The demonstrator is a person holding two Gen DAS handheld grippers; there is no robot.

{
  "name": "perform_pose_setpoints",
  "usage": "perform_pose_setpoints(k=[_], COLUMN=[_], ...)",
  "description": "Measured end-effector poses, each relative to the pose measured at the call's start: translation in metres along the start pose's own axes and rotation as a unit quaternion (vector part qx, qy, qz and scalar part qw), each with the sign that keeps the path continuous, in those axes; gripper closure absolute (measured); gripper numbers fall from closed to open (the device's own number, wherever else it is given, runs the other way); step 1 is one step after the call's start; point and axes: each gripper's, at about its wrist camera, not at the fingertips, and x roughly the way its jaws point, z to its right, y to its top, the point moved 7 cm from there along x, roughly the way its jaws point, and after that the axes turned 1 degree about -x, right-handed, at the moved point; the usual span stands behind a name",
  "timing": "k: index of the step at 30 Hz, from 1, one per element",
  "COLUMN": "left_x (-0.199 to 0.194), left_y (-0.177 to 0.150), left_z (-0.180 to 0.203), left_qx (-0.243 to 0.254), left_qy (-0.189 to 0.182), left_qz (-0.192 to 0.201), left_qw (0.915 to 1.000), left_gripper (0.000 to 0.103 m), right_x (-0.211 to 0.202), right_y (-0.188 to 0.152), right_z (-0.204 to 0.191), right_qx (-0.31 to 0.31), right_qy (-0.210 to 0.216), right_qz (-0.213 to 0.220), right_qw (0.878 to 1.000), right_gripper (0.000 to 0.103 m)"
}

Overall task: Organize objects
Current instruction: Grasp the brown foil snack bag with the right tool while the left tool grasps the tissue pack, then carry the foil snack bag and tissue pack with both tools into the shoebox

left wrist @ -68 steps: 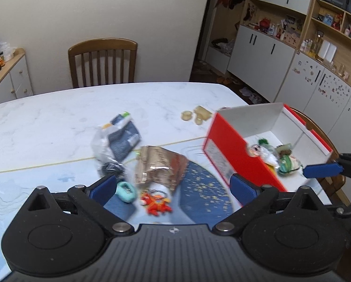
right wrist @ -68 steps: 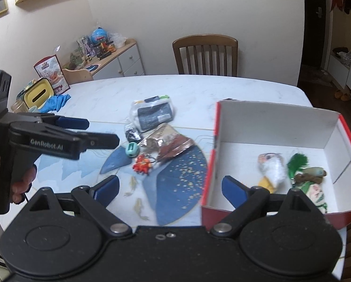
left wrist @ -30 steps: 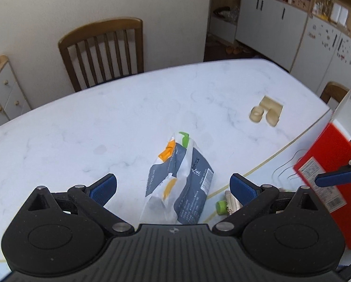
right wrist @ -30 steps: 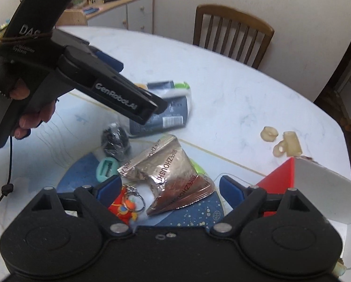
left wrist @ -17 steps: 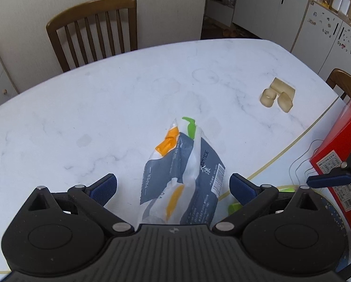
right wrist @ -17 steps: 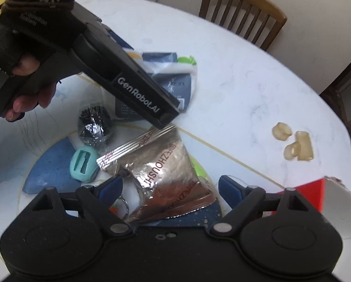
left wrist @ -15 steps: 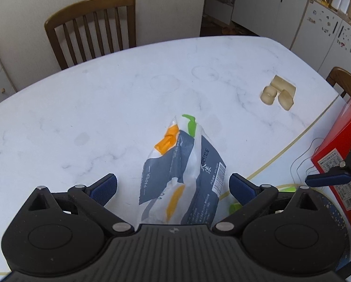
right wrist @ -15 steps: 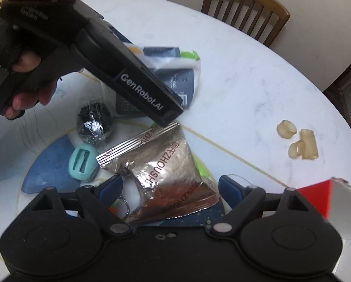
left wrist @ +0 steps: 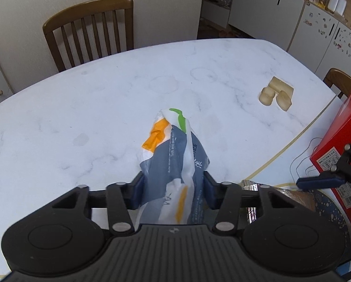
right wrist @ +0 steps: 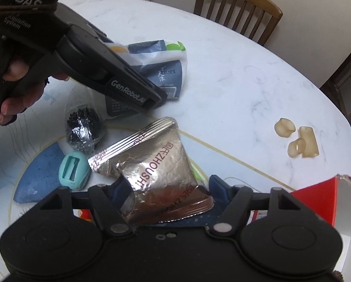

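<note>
Since 0.5 s ago the left gripper [left wrist: 173, 188] has closed its 2 pads onto the grey-and-white plastic pack [left wrist: 175, 164], near the middle of the table [left wrist: 104, 108]. That pack looks light, soft and crinkly, so a mid-body pinch suits it. Around the foil pouch [right wrist: 156, 169] the right gripper [right wrist: 168, 190] has narrowed; contact seems likely but is unclear. Foil is slippery and stiff-seamed.

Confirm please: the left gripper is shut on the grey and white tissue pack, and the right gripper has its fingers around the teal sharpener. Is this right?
Not fully. The left gripper is shut on the tissue pack, as its wrist view shows. But in the right wrist view the right gripper has its fingers around the silver foil pouch; the teal sharpener lies outside them, to the left.
</note>
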Motion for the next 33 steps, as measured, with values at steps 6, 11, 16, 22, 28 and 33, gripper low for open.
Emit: perform_pose_setpoints(k=[6, 11, 16, 22, 28, 33], left_x=[-0.015, -0.037, -0.061, -0.094, -0.129, -0.153], left_y=[0.001, 0.003, 0.006, 0.009, 0.013, 0.015], left_z=[-0.007, -0.009, -0.005, 0.011, 0.033, 0.059], left_qx=[-0.02, -0.036, -0.046, -0.044, -0.039, -0.028], left_qy=[0.003, -0.001, -0.006, -0.016, -0.028, -0.037], left_qz=[0.012, 0.025, 0.034, 0.047, 0.059, 0.064], left_qw=[0.9997, 0.999, 0.9983, 0.9978, 0.9971, 0.9968], left_gripper=[0.063, 0.064, 0.064, 0.063, 0.063, 0.063], right_x=[-0.012, -0.031, -0.05, -0.087, -0.126, -0.155], right_y=[-0.002, -0.005, 0.007, 0.004, -0.005, -0.016], right_z=[0.001, 0.005, 0.012, 0.02, 0.037, 0.06], right_qx=[0.025, 0.057, 0.079, 0.106, 0.138, 0.155], right_qy=[0.007, 0.016, 0.019, 0.026, 0.029, 0.024], right_qz=[0.012, 0.029, 0.052, 0.077, 0.098, 0.117], right_qw=[1.0, 0.998, 0.995, 0.991, 0.985, 0.981], right_gripper=[0.053, 0.06, 0.06, 0.06, 0.059, 0.059])
